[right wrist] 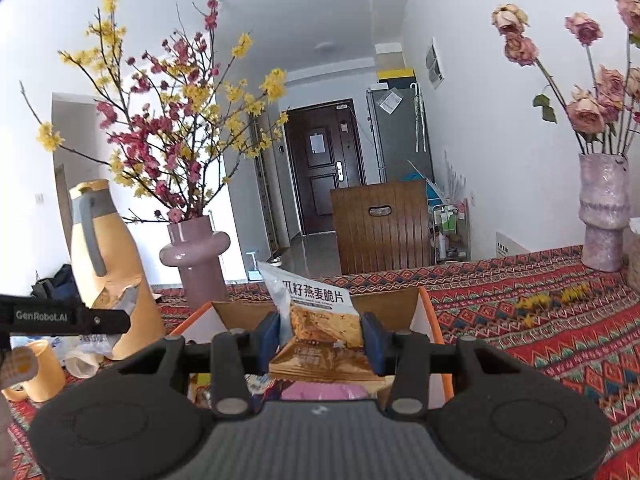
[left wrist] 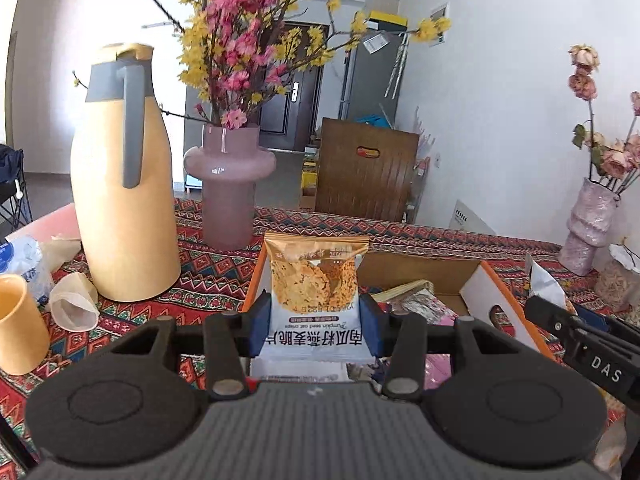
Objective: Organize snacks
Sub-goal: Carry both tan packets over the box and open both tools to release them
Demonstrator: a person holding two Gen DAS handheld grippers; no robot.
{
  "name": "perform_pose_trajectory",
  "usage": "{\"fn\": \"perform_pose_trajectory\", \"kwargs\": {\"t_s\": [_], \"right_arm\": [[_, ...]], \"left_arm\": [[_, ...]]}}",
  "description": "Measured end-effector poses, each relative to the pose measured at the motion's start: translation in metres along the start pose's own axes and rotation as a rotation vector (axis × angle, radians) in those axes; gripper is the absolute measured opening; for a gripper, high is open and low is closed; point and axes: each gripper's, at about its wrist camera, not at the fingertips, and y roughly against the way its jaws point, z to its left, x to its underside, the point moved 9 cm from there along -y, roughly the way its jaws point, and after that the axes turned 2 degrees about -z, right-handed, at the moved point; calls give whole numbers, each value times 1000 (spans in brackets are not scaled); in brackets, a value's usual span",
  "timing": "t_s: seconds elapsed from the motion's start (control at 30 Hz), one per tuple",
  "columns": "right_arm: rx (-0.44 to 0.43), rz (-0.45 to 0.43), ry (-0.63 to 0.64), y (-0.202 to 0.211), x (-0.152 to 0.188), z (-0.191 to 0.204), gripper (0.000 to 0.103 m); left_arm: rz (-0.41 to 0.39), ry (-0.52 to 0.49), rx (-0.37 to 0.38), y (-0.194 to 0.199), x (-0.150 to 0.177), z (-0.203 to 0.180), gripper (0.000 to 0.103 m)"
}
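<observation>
Left tongs [left wrist: 315,326] pinching an oat crisp packet [left wrist: 314,292] by its printed lower half, held upright above the near edge of the cardboard box [left wrist: 486,292]. Right tongs [right wrist: 324,338] clamped on a second oat crisp packet [right wrist: 320,312], gripped at its orange end, tilted, also above the box [right wrist: 420,312]. Likely light, crinkly and slippery film around brittle crisps: best taken by the flat sealed edges, gently, not across the middle. Inside the box, more wrapped snacks, pink among them. Beyond the box, to its left, a pink vase [left wrist: 230,184] of blossom branches and a yellow thermos jug [left wrist: 120,184] on the patterned table [right wrist: 540,320]. Right of the box, a textured vase [right wrist: 604,216] of dried roses.
</observation>
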Motion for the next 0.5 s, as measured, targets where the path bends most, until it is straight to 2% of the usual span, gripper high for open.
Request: {"fn": "perform_pose_trajectory", "kwargs": {"t_s": [0.2,0.3,0.5], "right_arm": [[27,22,2,-38,3,-2,43],[39,22,-6,-49,13,-6,43],[39,76,-20,-62,29,-14,43]], "left_arm": [[-2,14,-35,-34,3,10,47],[30,-1,-40,-51,15,12,47],[49,-5,-31,-59,25,15,47]]}}
